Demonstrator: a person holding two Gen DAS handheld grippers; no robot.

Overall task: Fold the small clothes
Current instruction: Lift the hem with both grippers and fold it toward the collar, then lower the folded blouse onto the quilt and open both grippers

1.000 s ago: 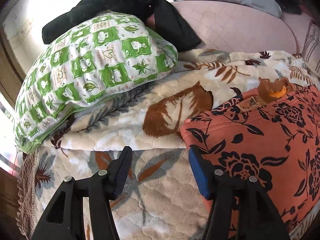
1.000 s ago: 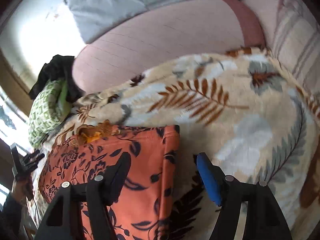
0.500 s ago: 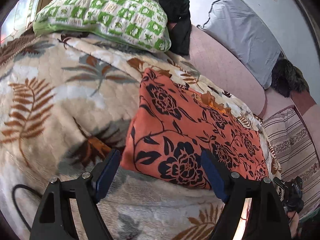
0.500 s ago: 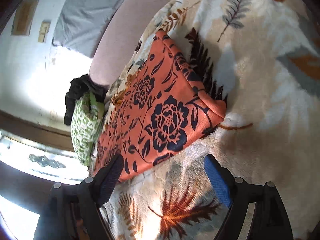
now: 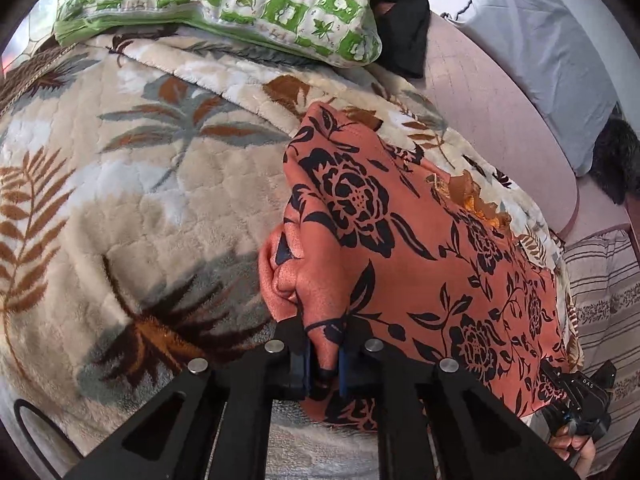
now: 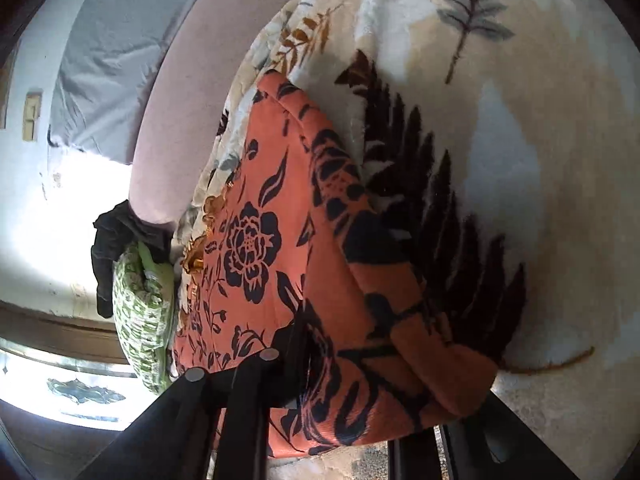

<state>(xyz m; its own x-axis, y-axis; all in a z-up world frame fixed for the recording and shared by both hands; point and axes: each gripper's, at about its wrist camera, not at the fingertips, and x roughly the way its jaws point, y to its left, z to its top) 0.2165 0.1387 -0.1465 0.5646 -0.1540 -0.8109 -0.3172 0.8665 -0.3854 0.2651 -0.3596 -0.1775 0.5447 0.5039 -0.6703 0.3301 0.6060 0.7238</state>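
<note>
An orange garment with black flowers (image 5: pixel 420 248) lies on a cream leaf-patterned blanket (image 5: pixel 140 184). My left gripper (image 5: pixel 324 356) is shut on the garment's near left corner, which bunches up between the blue pads. In the right wrist view the same garment (image 6: pixel 280 240) drapes over my right gripper (image 6: pixel 340 380); its near right corner covers the fingers, and the jaws look closed on the cloth. The right gripper also shows in the left wrist view (image 5: pixel 576 400) at the garment's far corner.
A green and white checked pillow (image 5: pixel 224 4) and a black garment (image 5: pixel 404 20) lie at the back. A pink bolster (image 5: pixel 492 92) and a grey pillow (image 5: pixel 540 48) lie behind the blanket. A striped cloth (image 5: pixel 600 288) is at the right.
Both grippers, open half a second ago, have dropped onto the garment's near corners and closed on the cloth. The corners are now bunched and lifted.
</note>
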